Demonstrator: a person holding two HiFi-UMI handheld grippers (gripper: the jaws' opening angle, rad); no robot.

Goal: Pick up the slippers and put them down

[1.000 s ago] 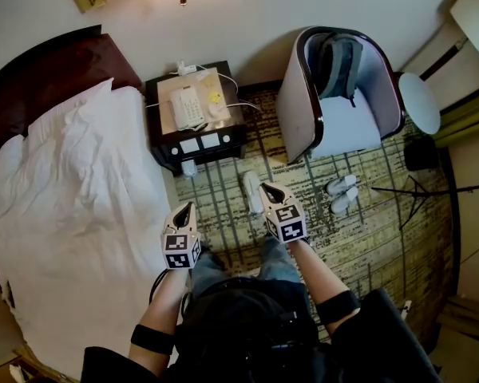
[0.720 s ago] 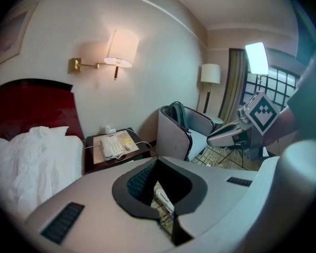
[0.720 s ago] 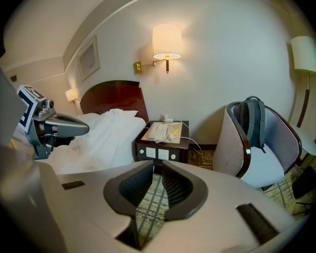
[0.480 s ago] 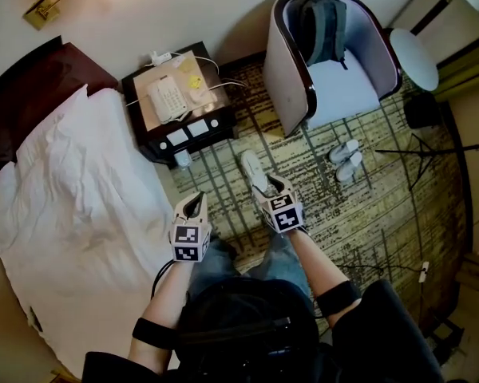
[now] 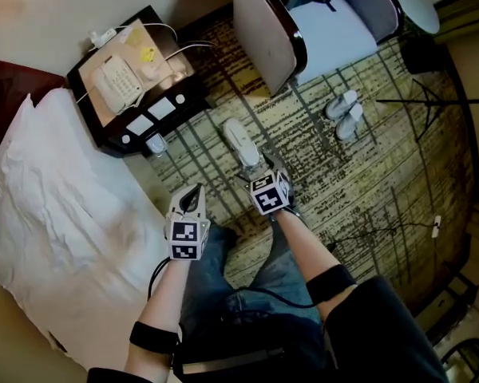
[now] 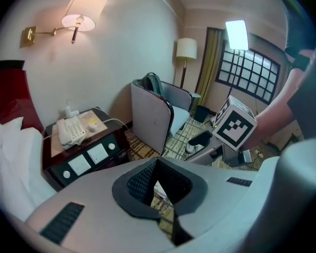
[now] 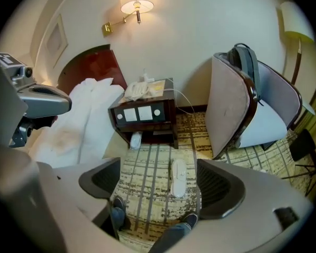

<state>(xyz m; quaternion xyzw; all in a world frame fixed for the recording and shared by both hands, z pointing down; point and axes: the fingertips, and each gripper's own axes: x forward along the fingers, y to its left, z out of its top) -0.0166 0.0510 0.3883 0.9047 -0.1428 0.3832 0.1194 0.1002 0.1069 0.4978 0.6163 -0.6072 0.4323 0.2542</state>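
- Where the patterned carpet [image 5: 367, 174] runs between the bed [image 5: 56, 214] and the armchair [image 5: 263, 30], one white slipper [image 5: 241, 142] lies flat, its length running from 11 to 5 o'clock in the head view.
- Right gripper [image 5: 263, 178]: jaws stand wide and have just been opening. It sits just beside the slipper's near end, at 5 o'clock of it.
- Right gripper view: the slipper [image 7: 177, 177] shows in the gap between the jaws, nearer the right-hand pad [image 7: 216, 186] than the left-hand pad [image 7: 102, 179]. Carpet shows on both sides of it and neither pad touches it.
- Left gripper [image 5: 193, 196]: jaws closed together, nothing between them. It hangs over the carpet by the bed edge, at 8 o'clock of the slipper and apart from it.
- Second white slipper [image 5: 156, 144]: on the floor against the front of the nightstand [image 5: 136, 94], at 9 o'clock of the first slipper.
- Further pair of slippers [image 5: 342, 114]: side by side on the carpet, at 2 o'clock of the right gripper, well apart from it.
- Nightstand top: a white telephone [image 5: 116, 78] and trailing cables.
- The person's two shoes show at the bottom of the right gripper view, at 6 o'clock of the slipper.
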